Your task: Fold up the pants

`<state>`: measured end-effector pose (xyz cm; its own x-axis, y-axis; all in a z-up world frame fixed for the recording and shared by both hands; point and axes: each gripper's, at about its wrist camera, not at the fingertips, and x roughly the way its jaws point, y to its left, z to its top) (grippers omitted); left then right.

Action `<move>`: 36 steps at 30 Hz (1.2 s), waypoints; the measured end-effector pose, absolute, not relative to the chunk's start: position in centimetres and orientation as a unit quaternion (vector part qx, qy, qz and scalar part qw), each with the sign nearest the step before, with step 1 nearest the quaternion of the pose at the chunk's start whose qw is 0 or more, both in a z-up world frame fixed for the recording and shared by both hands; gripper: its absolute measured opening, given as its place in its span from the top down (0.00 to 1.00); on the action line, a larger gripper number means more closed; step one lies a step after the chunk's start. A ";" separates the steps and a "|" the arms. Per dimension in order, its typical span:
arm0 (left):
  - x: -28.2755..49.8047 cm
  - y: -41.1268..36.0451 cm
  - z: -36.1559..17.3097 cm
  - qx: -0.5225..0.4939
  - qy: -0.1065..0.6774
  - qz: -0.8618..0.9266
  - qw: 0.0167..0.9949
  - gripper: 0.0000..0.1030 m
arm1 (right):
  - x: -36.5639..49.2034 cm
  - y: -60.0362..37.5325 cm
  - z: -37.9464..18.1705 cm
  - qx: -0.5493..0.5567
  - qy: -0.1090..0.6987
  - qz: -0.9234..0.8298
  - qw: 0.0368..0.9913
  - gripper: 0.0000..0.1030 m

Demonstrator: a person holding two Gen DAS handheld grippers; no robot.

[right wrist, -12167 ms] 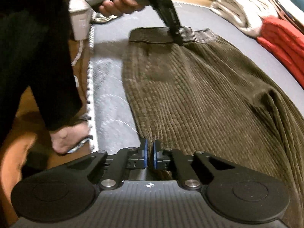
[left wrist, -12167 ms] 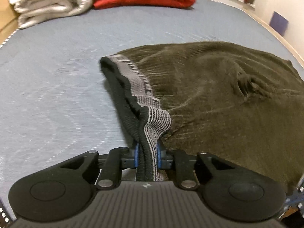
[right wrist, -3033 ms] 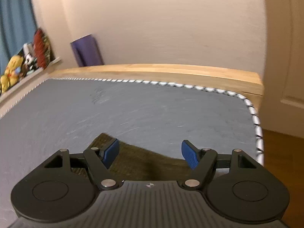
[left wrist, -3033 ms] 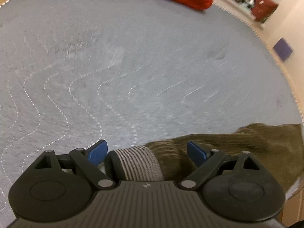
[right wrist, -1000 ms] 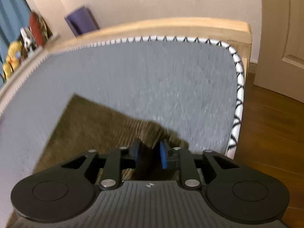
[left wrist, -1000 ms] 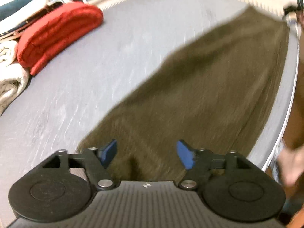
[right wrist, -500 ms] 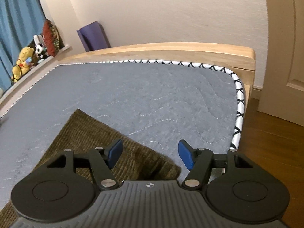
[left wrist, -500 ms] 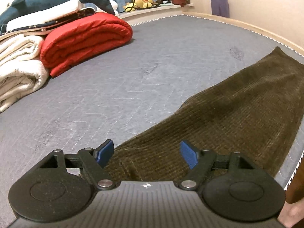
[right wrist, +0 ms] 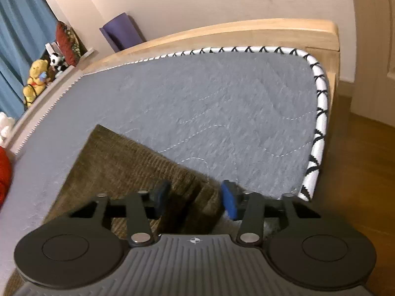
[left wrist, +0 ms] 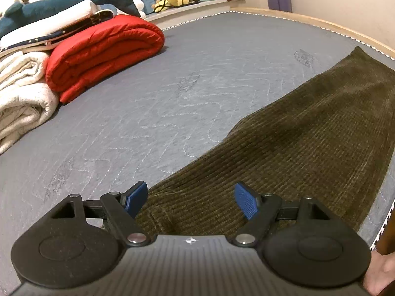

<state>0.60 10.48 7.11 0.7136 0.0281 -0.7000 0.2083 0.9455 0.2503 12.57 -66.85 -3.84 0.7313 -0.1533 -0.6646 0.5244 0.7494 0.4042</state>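
Left wrist view: the left hand-held gripper [left wrist: 190, 197] hovers with its blue pads spread wide and gripping nothing, above the near end of the olive-brown corduroy pants [left wrist: 296, 143]. The pants lie flat as one long, narrow strip on the grey quilted mattress [left wrist: 148, 103], running from the near centre to the far right corner, apparently already folded leg over leg. A rolled red quilt [left wrist: 103, 51], cream blankets [left wrist: 22, 98] and a dark teal plush shark [left wrist: 74, 0] sit well apart at far left. Right wrist view: the right hand-held gripper [right wrist: 195, 197], its jaws just closing and now half-narrowed, straddles the near right corner of the pants [right wrist: 128, 165] by the bed's edge; the blurred pads do not yet seem to pinch cloth. Only this view shows the wooden bed frame [right wrist: 246, 32], the wooden floor [right wrist: 358, 160] and a purple roll [right wrist: 123, 32] against the wall. What likely remains is folding the strip across its length.
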 end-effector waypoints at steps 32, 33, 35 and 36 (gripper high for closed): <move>1.3 11.3 7.1 0.141 0.384 -0.039 0.911 0.18 | -9.8 -15.1 -0.6 -0.373 0.128 0.427 0.814 0.54; 1.5 11.2 7.0 0.142 0.385 -0.041 0.911 0.18 | -9.0 -15.7 0.4 -0.329 0.143 0.438 0.824 0.52; 1.7 10.9 6.9 0.141 0.387 -0.044 0.910 0.18 | -7.1 -17.1 2.1 -0.237 0.178 0.438 0.849 0.45; 1.8 10.7 6.8 0.140 0.388 -0.047 0.910 0.18 | -5.9 -17.7 2.6 -0.201 0.194 0.423 0.862 0.44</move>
<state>1.78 10.67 6.80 0.6947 0.0240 -0.7189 0.1939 0.9562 0.2194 -5.92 -17.74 2.55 0.5667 0.6519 -0.5038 -0.8075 0.5609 -0.1826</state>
